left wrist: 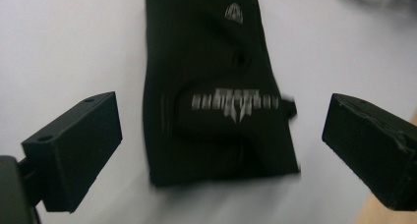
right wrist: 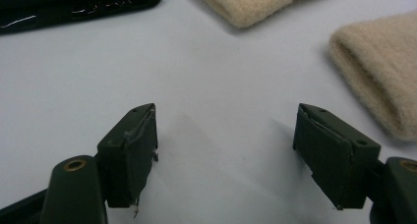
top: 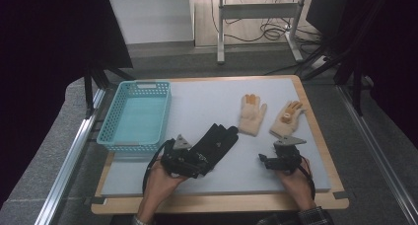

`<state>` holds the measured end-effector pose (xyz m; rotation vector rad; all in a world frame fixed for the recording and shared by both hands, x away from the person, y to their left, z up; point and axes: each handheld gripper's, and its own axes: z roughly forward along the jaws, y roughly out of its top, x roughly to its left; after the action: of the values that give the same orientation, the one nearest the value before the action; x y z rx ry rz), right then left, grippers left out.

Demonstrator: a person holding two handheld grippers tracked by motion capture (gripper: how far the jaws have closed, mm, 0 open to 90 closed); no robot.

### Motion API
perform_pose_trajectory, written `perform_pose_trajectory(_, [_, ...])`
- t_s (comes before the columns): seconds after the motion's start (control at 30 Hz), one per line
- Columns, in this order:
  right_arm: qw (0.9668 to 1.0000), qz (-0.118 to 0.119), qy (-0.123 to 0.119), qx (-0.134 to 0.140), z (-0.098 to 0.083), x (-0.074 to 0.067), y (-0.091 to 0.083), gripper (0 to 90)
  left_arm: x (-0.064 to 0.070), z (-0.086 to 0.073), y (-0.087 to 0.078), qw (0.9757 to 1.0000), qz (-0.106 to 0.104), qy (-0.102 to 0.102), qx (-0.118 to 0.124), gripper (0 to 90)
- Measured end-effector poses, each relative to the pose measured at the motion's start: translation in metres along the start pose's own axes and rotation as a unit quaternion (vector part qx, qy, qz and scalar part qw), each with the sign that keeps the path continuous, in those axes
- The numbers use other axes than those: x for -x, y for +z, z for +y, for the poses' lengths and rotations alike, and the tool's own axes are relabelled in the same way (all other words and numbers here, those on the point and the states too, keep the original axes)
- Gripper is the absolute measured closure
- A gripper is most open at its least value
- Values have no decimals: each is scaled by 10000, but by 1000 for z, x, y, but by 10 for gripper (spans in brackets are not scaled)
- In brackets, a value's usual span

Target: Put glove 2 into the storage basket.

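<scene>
Glove, black (left wrist: 216,86), lay flat on grey mat (top: 207,106), cuff toward us, fingers pointing at far edge. We had left gripper (left wrist: 221,135) poised over cuff, jaws spread wide either side, nothing pinched; likely lined up to grab cuff. Right gripper (right wrist: 226,135) rested over bare mat, jaws parted, empty, near two beige gloves (top: 252,115). Turquoise basket (top: 109,121) waited at mat's left edge, probably for gloves.

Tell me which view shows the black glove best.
The left gripper view: the black glove lies close up between open jaws, its cuff and pale lettering visible. The high view shows the whole glove, small. The right gripper view catches an edge.
</scene>
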<state>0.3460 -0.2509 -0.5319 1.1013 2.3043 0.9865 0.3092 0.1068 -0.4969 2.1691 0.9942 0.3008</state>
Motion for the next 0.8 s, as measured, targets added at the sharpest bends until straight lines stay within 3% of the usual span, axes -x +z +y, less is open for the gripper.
perform_pose_trajectory(0.13, [10000,-2,-2,1,0,0,0,240,-3,18,22,9998,-55,49,-203,9])
perform_pose_trajectory(0.27, [10000,3,-3,0,0,0,0,237,-10,29,42,9990,-106,-78,-438,0])
perform_pose_trajectory(0.4, [10000,18,-1,-1,0,0,0,232,-16,33,60,9968,-140,-187,-765,0])
perform_pose_trajectory(0.5, [10000,20,-3,-4,0,0,0,231,-12,33,71,9947,-279,-148,-979,0])
perform_pose_trajectory(0.57, [10000,21,-4,-3,0,0,0,229,-2,31,74,9939,6,125,-1099,0])
perform_pose_trajectory(0.67, [10000,20,-9,-4,0,0,0,228,4,30,74,9933,95,235,-1128,0])
perform_pose_trajectory(0.73, [10000,19,-10,-4,0,0,0,228,4,29,73,9936,128,239,-1094,10])
perform_pose_trajectory(0.8, [10000,18,-19,-4,0,0,0,227,1,29,69,9943,176,143,-1041,86])
